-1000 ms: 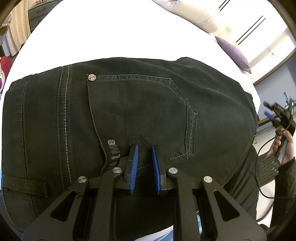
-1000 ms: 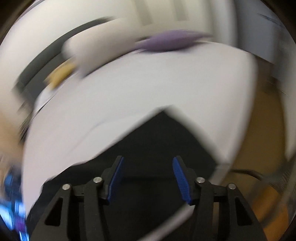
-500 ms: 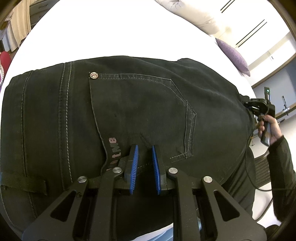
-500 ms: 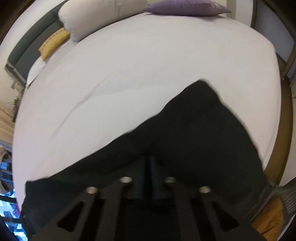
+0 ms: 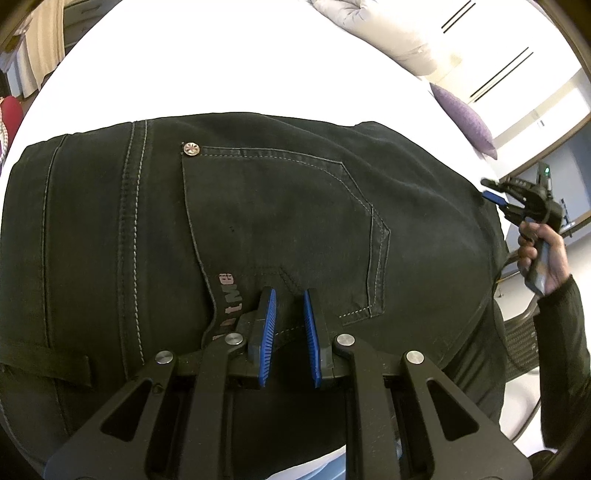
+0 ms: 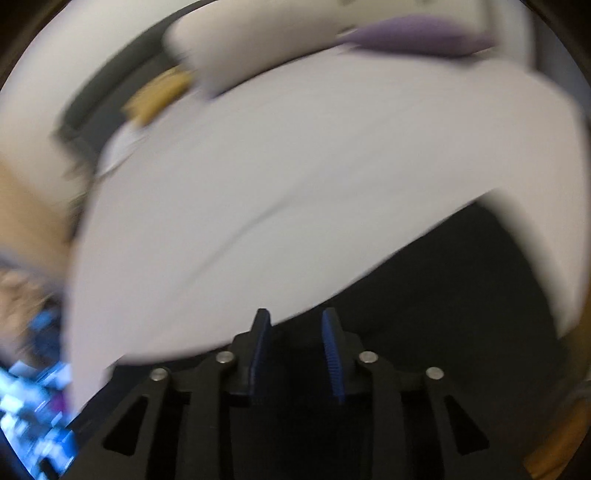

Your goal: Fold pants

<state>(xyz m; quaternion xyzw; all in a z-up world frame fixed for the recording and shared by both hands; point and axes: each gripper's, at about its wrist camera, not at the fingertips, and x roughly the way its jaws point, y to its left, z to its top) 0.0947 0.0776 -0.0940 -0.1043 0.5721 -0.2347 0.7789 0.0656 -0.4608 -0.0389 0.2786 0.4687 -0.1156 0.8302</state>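
We see the black pants (image 5: 280, 229) lying flat on the white bed (image 5: 207, 62), seat side up, filling most of the left wrist view. A back pocket (image 5: 280, 221) with pale stitching faces us, a metal rivet (image 5: 192, 148) sits at its upper left corner, and a belt loop (image 5: 48, 363) lies across the waistband at the lower left.

Our left tongs (image 5: 288, 332) point down at the lower edge of that pocket. Their blue pads (image 5: 267, 332) stand close together with a narrow gap, and dark cloth shows in that gap, but we cannot tell whether the pads actually pinch a fold or only hover over it.

At the right edge of the same view a hand (image 5: 543, 258) in a dark sleeve (image 5: 565, 332) holds our right tongs (image 5: 496, 194) over the far side of the pants, near the edge of the bed. The right wrist view is blurred. There the right tongs (image 6: 297, 347) are opening, with a clear gap between their pads (image 6: 332, 354); dark cloth of the pants (image 6: 461, 295) lies below and to the right, and nothing is gripped between the pads.

A white pillow (image 5: 388, 33) and a purple pillow (image 5: 465, 118) rest at the far end of the bed.
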